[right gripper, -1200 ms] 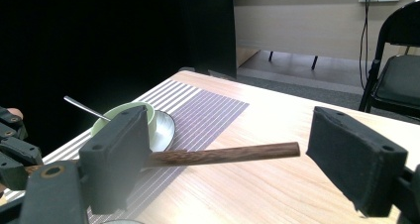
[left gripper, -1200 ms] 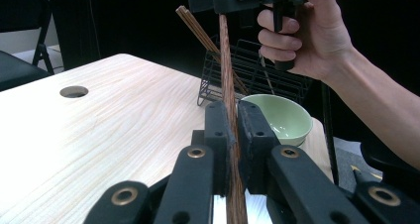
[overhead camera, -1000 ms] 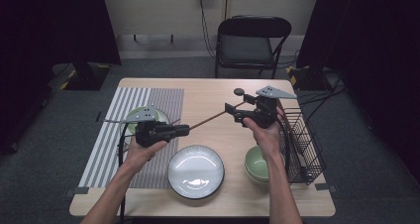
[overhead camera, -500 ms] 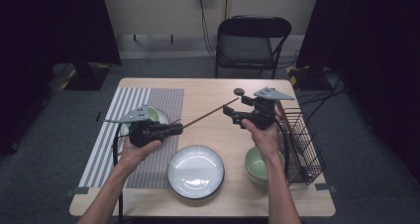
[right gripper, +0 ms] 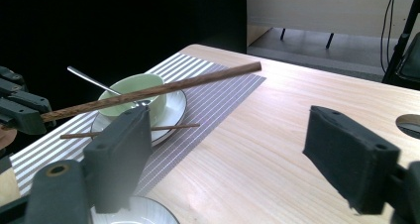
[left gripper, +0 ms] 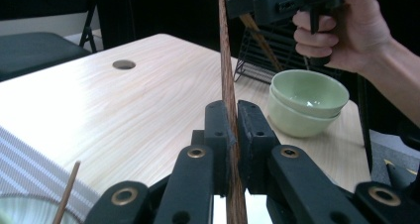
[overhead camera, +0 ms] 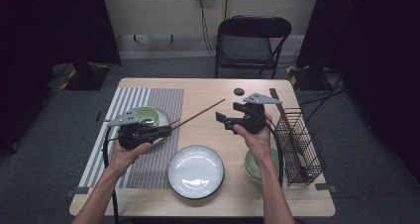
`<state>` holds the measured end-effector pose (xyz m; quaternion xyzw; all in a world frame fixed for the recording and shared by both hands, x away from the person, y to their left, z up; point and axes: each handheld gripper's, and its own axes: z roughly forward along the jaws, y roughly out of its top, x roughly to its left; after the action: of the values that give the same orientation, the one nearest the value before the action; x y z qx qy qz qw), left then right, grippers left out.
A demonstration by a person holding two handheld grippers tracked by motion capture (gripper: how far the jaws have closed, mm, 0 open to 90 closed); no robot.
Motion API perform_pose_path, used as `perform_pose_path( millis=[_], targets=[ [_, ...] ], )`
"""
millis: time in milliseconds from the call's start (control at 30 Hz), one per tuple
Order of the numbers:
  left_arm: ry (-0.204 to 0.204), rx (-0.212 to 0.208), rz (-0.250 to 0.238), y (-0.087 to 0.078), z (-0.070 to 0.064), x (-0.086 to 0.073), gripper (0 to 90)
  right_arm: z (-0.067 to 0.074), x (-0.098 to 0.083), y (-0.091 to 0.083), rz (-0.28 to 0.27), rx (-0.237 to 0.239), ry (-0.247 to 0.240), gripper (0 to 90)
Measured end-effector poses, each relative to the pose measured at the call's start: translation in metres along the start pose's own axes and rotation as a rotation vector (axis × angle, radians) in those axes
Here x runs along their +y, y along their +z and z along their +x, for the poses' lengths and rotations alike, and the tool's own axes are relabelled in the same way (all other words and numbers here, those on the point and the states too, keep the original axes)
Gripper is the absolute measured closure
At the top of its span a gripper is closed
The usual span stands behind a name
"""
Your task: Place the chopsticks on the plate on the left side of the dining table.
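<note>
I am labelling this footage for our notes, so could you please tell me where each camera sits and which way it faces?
High view: above the person's side, looking forward and down on the light wooden table; both forearms show.
Left gripper view: rides the left gripper, shut on the long brown wooden chopstick, facing the stacked pale green bowls and the right hand.
Right gripper view: rides the open right gripper, facing the striped grey placemat.
Shared: all three show that chopstick.
</note>
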<state>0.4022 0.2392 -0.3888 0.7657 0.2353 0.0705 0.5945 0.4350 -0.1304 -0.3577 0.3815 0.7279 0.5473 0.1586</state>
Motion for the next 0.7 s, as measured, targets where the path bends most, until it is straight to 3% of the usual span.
perform_pose_path(
  millis=[400,567,700],
  targets=[
    [-0.024,0.051,0.031,-0.022,0.015,-0.016,84.1,0.014,-0.008,0.025,0.089,0.016,-0.035,22.4],
    [-0.040,0.077,0.048,-0.034,0.021,-0.027,84.1,0.017,-0.013,0.035,0.111,-0.019,-0.046,22.3],
    [-0.051,0.096,0.056,-0.043,0.025,-0.035,84.1,0.017,-0.018,0.045,0.136,-0.012,-0.040,20.6]
  ],
)
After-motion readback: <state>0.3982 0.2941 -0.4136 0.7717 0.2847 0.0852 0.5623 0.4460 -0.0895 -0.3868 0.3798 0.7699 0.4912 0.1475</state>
